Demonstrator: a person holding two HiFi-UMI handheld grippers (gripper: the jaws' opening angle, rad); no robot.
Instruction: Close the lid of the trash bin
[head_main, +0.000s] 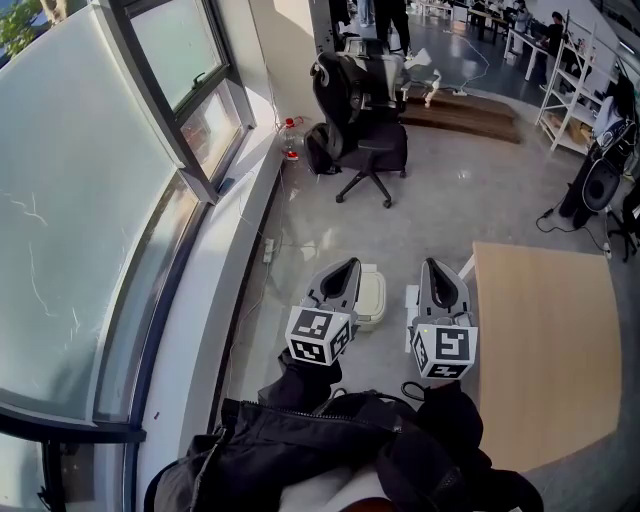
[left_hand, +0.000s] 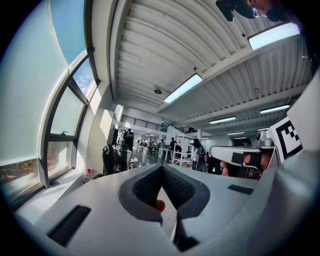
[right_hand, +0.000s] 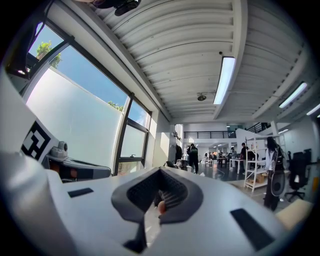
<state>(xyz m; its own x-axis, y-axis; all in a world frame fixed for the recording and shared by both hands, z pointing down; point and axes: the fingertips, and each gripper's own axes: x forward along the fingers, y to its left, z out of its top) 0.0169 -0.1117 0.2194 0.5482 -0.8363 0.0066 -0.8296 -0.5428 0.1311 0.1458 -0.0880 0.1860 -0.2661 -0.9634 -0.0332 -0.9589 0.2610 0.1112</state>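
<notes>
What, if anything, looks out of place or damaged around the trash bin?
Nothing stands out. The trash bin stands upright on the floor, partly hidden behind the left claw; nothing looks spilled around it.

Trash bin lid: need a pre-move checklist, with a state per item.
1. Bin located: ok. The bin sits on the floor, partly behind the left gripper.
2. Lid position: cannot tell. The left gripper covers part of the bin.
3. Left gripper fingers shut, nothing between them: ok.
4. Right gripper fingers shut, nothing between them: ok.
5. Bin visible in the gripper views: not ok. Both point level and neither shows it.
</notes>
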